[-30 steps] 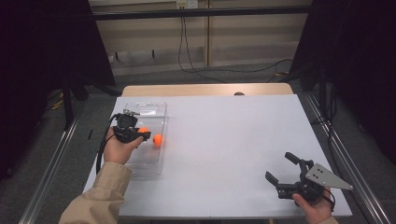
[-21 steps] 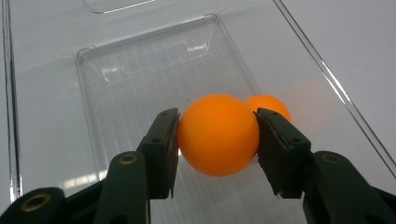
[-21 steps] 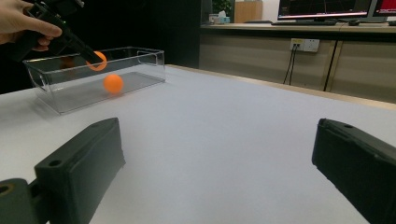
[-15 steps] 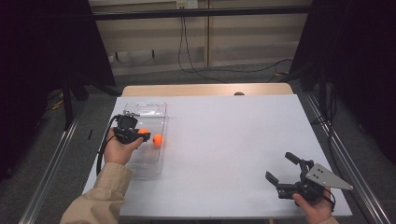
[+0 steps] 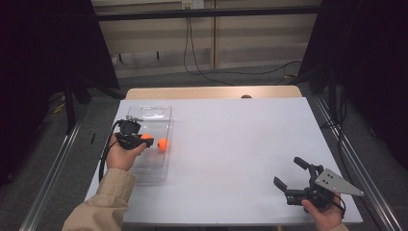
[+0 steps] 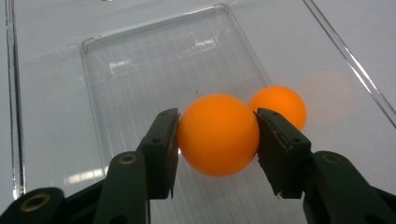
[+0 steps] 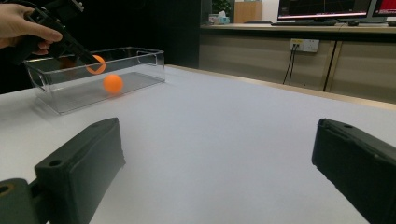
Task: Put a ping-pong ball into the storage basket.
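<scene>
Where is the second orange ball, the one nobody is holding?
In the high view, the loose ball lies on the floor of the clear box at the table's left, just right of the left tongs.

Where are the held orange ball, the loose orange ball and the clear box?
held orange ball (image 6: 218, 135), left gripper view, front face
loose orange ball (image 5: 163, 144), high view, top
clear box (image 7: 140, 63), right gripper view, near wall
</scene>
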{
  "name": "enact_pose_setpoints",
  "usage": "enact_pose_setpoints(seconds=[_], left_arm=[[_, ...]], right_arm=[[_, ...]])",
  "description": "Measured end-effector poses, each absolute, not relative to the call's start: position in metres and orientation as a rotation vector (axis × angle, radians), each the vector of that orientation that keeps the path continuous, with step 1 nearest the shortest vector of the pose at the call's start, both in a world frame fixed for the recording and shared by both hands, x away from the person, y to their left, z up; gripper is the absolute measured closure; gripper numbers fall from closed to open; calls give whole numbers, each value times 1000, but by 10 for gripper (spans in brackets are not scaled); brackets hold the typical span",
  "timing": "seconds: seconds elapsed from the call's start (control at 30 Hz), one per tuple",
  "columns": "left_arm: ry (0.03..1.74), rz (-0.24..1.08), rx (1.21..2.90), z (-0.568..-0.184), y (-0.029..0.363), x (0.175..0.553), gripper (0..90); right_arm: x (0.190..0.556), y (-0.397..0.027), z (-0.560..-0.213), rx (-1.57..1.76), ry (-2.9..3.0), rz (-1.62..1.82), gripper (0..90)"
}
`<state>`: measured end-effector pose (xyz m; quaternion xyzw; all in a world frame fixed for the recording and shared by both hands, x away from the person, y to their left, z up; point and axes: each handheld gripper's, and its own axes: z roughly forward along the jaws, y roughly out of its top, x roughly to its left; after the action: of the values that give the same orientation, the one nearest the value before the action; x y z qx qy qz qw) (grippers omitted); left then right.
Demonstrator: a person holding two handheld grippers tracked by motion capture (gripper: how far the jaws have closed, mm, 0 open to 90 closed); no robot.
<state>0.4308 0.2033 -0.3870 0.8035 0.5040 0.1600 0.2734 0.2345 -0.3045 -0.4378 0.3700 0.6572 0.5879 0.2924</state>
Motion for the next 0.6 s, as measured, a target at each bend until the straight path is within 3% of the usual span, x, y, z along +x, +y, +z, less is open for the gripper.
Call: enact_pose_setpoints(seconds=[0.6], left_arm=[[1368, 428, 2161, -391, 204, 433, 501]], right_arm=[[234, -304, -438, 983, 1755, 1568, 16]])
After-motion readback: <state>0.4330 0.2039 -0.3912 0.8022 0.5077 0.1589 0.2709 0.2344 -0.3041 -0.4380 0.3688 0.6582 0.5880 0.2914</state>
